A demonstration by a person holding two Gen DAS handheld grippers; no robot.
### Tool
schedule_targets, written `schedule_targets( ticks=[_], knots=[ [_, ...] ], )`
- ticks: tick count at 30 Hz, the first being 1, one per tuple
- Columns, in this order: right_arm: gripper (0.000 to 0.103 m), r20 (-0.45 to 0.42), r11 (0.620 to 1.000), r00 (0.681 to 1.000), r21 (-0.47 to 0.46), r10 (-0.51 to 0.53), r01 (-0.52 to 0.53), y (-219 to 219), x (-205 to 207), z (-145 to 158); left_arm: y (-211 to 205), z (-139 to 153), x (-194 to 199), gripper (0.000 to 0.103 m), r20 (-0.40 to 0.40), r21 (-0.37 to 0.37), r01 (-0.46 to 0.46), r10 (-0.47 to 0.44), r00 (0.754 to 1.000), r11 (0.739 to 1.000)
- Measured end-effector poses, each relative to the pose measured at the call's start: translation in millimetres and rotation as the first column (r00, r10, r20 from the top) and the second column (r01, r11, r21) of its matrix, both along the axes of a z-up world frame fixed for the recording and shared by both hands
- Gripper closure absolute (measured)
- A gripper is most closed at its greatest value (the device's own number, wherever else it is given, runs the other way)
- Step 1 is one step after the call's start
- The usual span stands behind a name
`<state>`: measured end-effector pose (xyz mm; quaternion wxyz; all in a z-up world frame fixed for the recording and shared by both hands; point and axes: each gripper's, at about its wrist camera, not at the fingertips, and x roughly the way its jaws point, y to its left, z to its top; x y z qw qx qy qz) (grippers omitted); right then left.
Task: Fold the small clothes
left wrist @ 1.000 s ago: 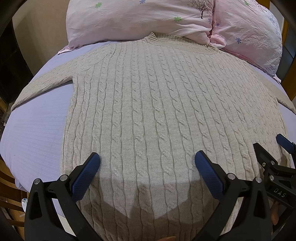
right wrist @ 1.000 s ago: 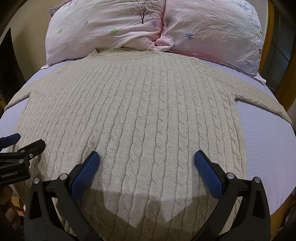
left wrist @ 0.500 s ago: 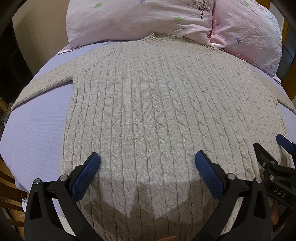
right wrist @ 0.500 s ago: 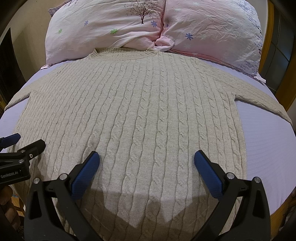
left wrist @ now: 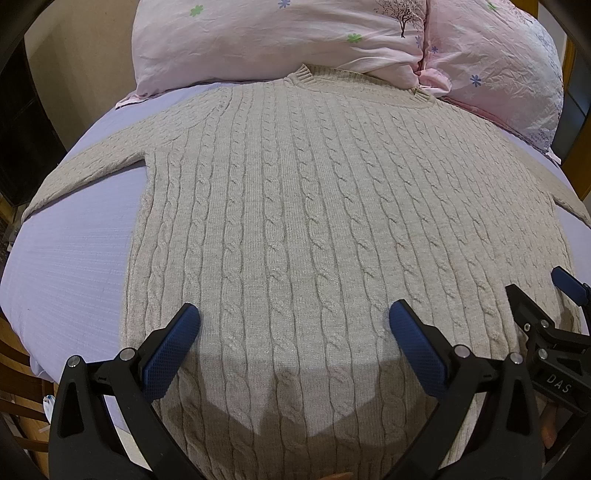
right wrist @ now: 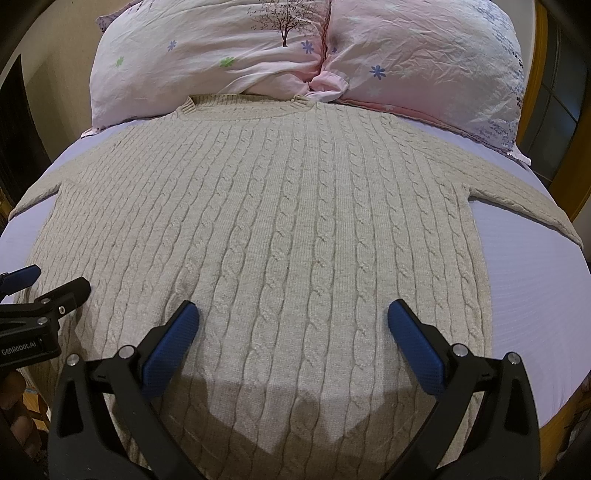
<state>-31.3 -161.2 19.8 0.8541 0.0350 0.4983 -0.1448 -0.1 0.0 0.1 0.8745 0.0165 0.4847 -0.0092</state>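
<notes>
Beige sweater (left wrist: 332,221) lies flat, hem cut off beneath both spread tools (left wrist: 293,328) (right wrist: 291,325).

Matt cable-knit wool sweater (left wrist: 314,229) on smooth cloth sheet (left wrist: 74,258); crinkled cotton pillows (right wrist: 424,62).

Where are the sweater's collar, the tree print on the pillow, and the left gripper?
collar (right wrist: 243,107): right wrist view, ribbed neckband.
tree print (right wrist: 284,27): right wrist view, trunk.
left gripper (left wrist: 293,332): left wrist view, between open fingertips.
</notes>
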Motion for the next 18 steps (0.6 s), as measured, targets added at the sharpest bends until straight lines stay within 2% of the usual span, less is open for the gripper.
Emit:
schedule_targets(
  ticks=[7,10,12,14,16,17,18],
  knots=[
    [0.002,0.015,0.999,0.999,0.008,0.032,-0.032,-3,-5,-1,0,0,0,0.001,-0.002,0.001,0.001,-0.001,1.000,1.000],
    [0.002,0.069,0.994,0.994,0.072,0.081,-0.086,-19,-7,6,1,0,0,0.001,0.007,0.002,0.010,-0.010,1.000,1.000],
    [0.002,0.140,0.991,0.990,0.129,0.003,-0.021,-52,-14,21,1,1,-2,0.001,0.033,0.002,0.021,-0.021,0.999,1.000],
    [0.002,0.220,0.973,0.959,0.185,-0.177,0.138,-114,-27,44,3,3,-3,0.001,0.068,-0.004,0.037,-0.037,0.997,0.999],
    [0.006,0.271,0.908,0.880,0.269,-0.390,0.320,-189,-49,64,5,6,-8,0.001,0.092,-0.020,0.050,-0.048,0.995,0.999],
    [0.012,0.273,0.865,0.837,0.316,-0.475,0.389,-222,-59,68,9,10,-9,0.001,0.125,-0.035,0.058,-0.053,0.991,0.998],
    [0.030,0.268,0.818,0.792,0.369,-0.548,0.441,-255,-69,71,9,12,-9,0.001,0.150,-0.041,0.060,-0.053,0.987,0.997]
  ],
)
